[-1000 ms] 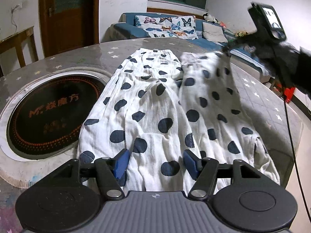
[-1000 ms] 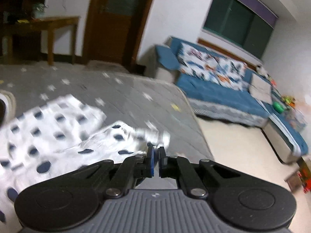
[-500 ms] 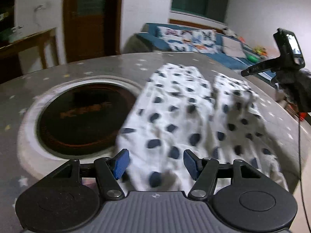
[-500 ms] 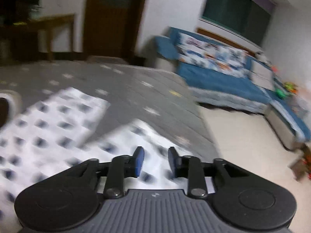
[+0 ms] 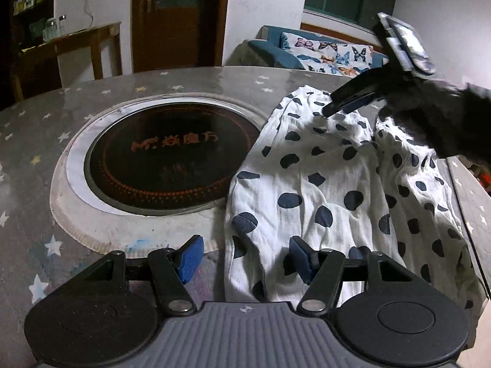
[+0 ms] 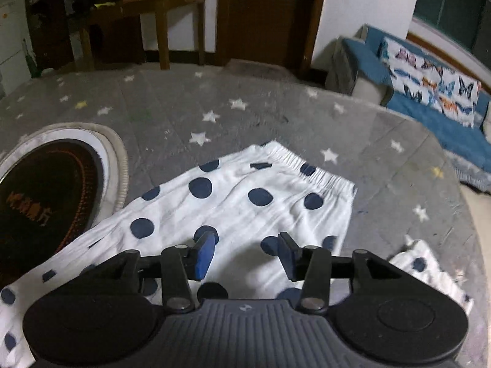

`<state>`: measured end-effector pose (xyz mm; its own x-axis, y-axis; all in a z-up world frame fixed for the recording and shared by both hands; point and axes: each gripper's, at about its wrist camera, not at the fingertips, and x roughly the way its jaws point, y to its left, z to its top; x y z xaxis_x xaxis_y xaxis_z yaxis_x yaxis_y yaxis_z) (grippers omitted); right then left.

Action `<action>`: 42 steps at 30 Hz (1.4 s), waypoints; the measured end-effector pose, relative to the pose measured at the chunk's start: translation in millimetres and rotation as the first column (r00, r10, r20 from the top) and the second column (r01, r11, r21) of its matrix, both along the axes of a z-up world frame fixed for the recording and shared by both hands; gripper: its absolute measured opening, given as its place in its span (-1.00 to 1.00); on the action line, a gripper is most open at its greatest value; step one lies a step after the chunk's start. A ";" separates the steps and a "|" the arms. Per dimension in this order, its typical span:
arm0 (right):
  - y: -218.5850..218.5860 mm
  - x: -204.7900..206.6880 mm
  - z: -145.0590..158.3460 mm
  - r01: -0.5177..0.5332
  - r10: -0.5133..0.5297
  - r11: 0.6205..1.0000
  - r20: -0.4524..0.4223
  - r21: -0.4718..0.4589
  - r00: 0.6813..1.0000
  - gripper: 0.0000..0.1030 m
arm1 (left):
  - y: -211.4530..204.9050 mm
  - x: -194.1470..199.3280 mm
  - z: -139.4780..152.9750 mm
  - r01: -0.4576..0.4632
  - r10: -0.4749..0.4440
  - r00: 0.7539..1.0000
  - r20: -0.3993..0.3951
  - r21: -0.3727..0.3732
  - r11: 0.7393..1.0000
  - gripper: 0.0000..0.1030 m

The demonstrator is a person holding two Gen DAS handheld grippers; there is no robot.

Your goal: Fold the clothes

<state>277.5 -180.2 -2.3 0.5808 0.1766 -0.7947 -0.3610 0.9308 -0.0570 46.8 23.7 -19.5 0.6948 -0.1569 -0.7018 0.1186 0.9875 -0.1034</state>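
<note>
White trousers with dark blue dots lie lengthwise on the grey star-patterned table. My left gripper is open and empty, low over the trouser cuff at the near end. My right gripper is open and empty, just above the trousers near the elastic waistband. The right gripper also shows in the left wrist view, over the waist end. Another part of the trousers lies to the right.
A round black induction plate with a pale ring is set in the table, left of the trousers. The table's right edge runs close by the cloth. A blue sofa and a wooden side table stand behind.
The right gripper let go of the cloth, opened, and moved left over the waistband. The left gripper shifted left, so the trousers now sit to its right.
</note>
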 end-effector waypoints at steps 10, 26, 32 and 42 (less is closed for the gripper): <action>2.3 21.8 -9.6 0.068 -0.067 0.996 -0.016 0.055 0.998 0.07 | 5.4 -1.6 -0.6 0.044 -0.044 0.999 0.007 -0.092 0.995 -0.67; 83.9 62.9 -10.0 0.035 -0.036 0.997 0.019 0.063 0.999 0.08 | 39.3 -10.6 9.2 0.001 0.008 0.999 0.043 -0.218 0.976 -0.84; 121.2 81.9 -10.3 0.028 -0.031 0.997 0.027 0.075 0.999 0.09 | 50.3 -13.4 9.4 -0.036 0.045 0.999 0.030 -0.242 0.970 -0.84; 157.8 99.6 -15.6 0.022 -0.025 0.998 0.052 0.060 0.998 0.22 | 55.2 -17.5 10.4 -0.054 0.061 0.998 0.016 -0.261 0.964 -0.83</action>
<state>377.1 -22.4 -17.9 0.6258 0.2083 -0.7517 -0.3366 0.9415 -0.0194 29.3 78.9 -9.1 0.7239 -0.2917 -0.6252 0.0680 0.9320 -0.3561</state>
